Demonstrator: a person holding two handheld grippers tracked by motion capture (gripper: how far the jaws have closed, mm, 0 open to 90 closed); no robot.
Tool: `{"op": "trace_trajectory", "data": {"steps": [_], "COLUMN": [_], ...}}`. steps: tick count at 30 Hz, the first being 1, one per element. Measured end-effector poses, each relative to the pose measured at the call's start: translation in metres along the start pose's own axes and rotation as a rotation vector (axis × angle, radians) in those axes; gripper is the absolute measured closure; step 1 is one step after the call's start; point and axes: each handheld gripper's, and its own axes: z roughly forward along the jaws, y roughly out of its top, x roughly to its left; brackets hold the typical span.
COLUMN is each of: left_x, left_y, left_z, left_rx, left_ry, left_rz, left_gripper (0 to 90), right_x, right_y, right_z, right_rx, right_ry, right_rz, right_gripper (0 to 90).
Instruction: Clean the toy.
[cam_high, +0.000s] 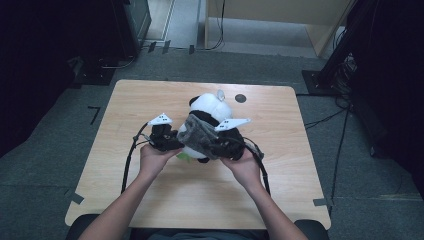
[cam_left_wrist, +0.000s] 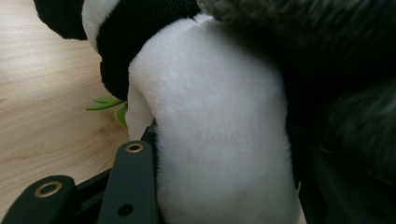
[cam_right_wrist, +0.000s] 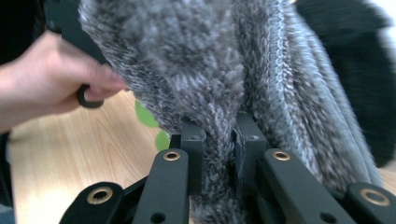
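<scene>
A black-and-white panda plush (cam_high: 209, 105) stands at the middle of the wooden table (cam_high: 150, 200). A grey knitted cloth (cam_high: 197, 134) drapes over its front. My left gripper (cam_high: 167, 140) comes at the plush from the left. In the left gripper view my left gripper (cam_left_wrist: 226, 140) is shut on the panda's white body (cam_left_wrist: 215, 93). My right gripper (cam_high: 220, 145) is on the plush's right side. The right gripper view shows my right gripper (cam_right_wrist: 219, 135) shut on a fold of the grey cloth (cam_right_wrist: 196, 60). A green felt leaf (cam_right_wrist: 147, 116) pokes out under the plush.
A small dark round mark (cam_high: 240, 98) sits on the table behind the plush. Cables (cam_high: 127, 165) trail from both grippers toward the front edge. Black stands and cords (cam_high: 330, 70) crowd the floor beyond the far right corner.
</scene>
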Motion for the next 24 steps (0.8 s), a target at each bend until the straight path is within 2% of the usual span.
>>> {"op": "trace_trajectory", "data": {"steps": [2, 7, 11, 16, 20, 24], "left_x": [0.001, 0.003, 0.004, 0.006, 0.007, 0.006], "left_y": [0.001, 0.004, 0.006, 0.008, 0.008, 0.009], "left_z": [0.001, 0.004, 0.006, 0.008, 0.010, 0.007], "left_rx": [-0.002, -0.030, -0.055, -0.052, -0.054, -0.077], "left_ry": [-0.004, -0.027, -0.065, -0.068, -0.074, -0.085], "left_rz": [-0.012, -0.063, -0.114, -0.145, -0.162, -0.179], "left_gripper": [53.6, 53.1, 53.0, 52.7, 52.5, 52.4], "right_x": [0.005, 0.015, 0.021, 0.023, 0.023, 0.021], "right_y": [-0.003, -0.012, -0.018, -0.026, -0.031, -0.037], "right_z": [0.004, 0.011, 0.019, 0.026, 0.034, 0.045], "right_rx": [-0.002, -0.023, -0.012, -0.039, -0.002, 0.026], "right_ry": [0.000, 0.037, 0.061, 0.037, 0.012, 0.013], "right_rz": [-0.004, 0.001, -0.011, -0.070, -0.129, -0.123], "right_gripper": [78.6, 78.9, 79.0, 79.3, 79.5, 79.7]}}
